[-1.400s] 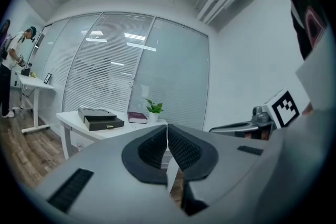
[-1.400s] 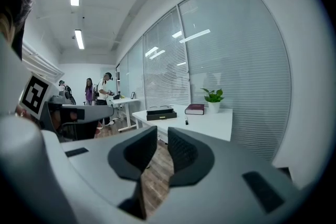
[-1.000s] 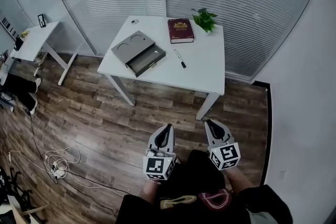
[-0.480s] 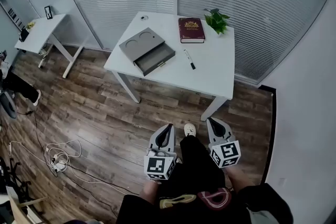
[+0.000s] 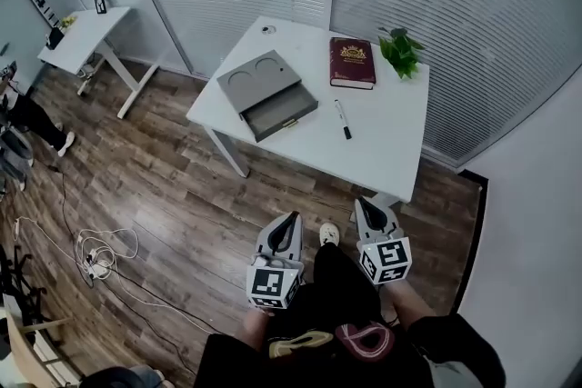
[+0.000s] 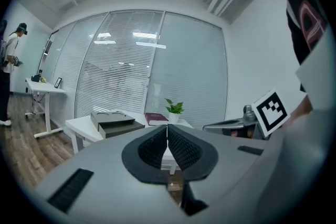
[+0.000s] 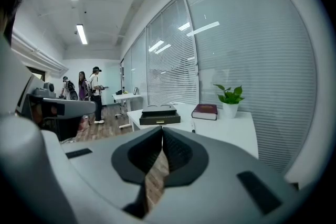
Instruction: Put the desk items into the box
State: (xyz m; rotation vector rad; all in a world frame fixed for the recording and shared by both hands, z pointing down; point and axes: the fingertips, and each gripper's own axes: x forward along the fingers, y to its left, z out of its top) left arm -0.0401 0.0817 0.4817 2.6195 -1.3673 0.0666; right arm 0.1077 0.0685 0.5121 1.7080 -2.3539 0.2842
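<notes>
A white desk (image 5: 382,150) stands ahead by the blinds. On it sit a grey box (image 5: 266,94) with its drawer pulled out, a dark red book (image 5: 352,63), a black marker (image 5: 343,119) and a small potted plant (image 5: 402,51). My left gripper (image 5: 289,221) and right gripper (image 5: 366,206) are held low in front of the person's body, well short of the desk, both shut and holding nothing. The left gripper view shows the box (image 6: 112,121), book (image 6: 156,118) and plant (image 6: 174,110) beyond its shut jaws; the right gripper view shows the box (image 7: 160,114), book (image 7: 205,110) and plant (image 7: 230,99).
The floor is wood planks, with a cable bundle (image 5: 95,254) at the left. A second white desk (image 5: 84,34) stands at the far left. People (image 7: 95,93) stand far off in the room. A white wall runs along the right.
The view has moved closer to the desk and turned, so the desk sits lower and more to the right. Both grippers stay low and shut.
</notes>
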